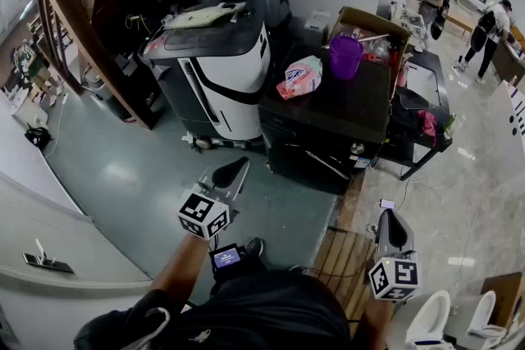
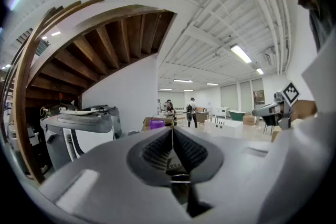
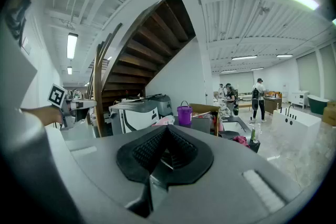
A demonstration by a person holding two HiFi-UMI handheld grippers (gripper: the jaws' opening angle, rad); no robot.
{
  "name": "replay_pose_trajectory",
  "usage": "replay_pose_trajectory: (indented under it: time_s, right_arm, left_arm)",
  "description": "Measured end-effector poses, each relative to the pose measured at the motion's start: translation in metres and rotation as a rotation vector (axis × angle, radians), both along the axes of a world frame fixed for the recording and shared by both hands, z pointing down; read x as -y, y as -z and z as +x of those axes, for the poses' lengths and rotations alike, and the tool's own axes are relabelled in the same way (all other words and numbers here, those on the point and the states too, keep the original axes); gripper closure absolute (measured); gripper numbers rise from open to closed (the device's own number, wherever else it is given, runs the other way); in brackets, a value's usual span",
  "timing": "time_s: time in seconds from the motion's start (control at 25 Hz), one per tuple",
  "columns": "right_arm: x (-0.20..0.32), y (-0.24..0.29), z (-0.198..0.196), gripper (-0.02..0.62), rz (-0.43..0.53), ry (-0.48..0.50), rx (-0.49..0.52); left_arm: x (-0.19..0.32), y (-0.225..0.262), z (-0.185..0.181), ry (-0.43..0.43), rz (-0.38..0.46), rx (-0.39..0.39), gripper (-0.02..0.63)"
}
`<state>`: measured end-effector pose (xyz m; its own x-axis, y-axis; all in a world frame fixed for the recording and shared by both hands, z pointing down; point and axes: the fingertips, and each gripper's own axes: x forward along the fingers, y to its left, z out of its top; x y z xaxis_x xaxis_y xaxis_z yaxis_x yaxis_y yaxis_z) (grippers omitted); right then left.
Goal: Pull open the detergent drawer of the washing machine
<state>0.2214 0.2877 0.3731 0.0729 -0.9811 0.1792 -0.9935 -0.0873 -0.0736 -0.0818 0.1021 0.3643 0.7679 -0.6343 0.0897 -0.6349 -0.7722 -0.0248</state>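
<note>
Distance is the main fact in the head view. The left gripper [image 1: 233, 170] and the right gripper [image 1: 389, 219] are carried low, close to the person's body. Both are clenched on nothing, which looks like a resting carry before any approach. Well ahead of both stands the black boxy washing machine [image 1: 344, 111]. Its detergent drawer should sit along the upper front panel, but it is too small to pick out and appears untouched. A purple plastic bucket [image 1: 346, 55] and a pink detergent bag [image 1: 299, 78] rest on the machine's top. Ahead and left of the left gripper stands a white-and-black boxy appliance [image 1: 217, 74]. A slatted wooden board [image 1: 343, 258] lies just beside the right gripper and could trip a step forward.

The left gripper view shows the left gripper [image 2: 172, 131] with jaws pressed together and empty. The bucket [image 2: 157, 124] is far beyond its tips.

The right gripper view shows the right gripper [image 3: 167, 131] likewise closed on nothing. Beyond its tips is the bucket [image 3: 184, 114], with a brown cardboard box [image 3: 202, 108] just to the bucket's right.
</note>
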Motion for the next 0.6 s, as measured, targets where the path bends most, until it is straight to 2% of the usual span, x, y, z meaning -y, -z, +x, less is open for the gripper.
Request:
replay_pose_trajectory:
  time_s: [0.24, 0.36, 0.44, 0.52, 0.6]
  right_arm:
    - [-0.001, 0.003, -0.007, 0.589, 0.042, 0.022, 0.021]
    - [0.001, 0.004, -0.006, 0.514, 0.053, 0.022, 0.036]
    - [0.002, 0.004, -0.007, 0.489, 0.049, 0.021, 0.038]
    - [0.003, 0.004, -0.009, 0.457, 0.049, 0.020, 0.039]
    - [0.005, 0.005, -0.012, 0.444, 0.049, 0.018, 0.038]
  left_arm:
    - [-0.004, -0.002, -0.001, -0.024, -0.001, -0.007, 0.541]
    - [-0.006, -0.006, 0.005, -0.057, -0.014, 0.004, 0.459]
    - [-0.008, -0.010, 0.008, -0.080, -0.020, 0.013, 0.414]
    - [-0.009, -0.012, 0.010, -0.100, -0.026, 0.016, 0.326]
    - [-0.008, -0.013, 0.011, -0.118, -0.034, 0.013, 0.308]
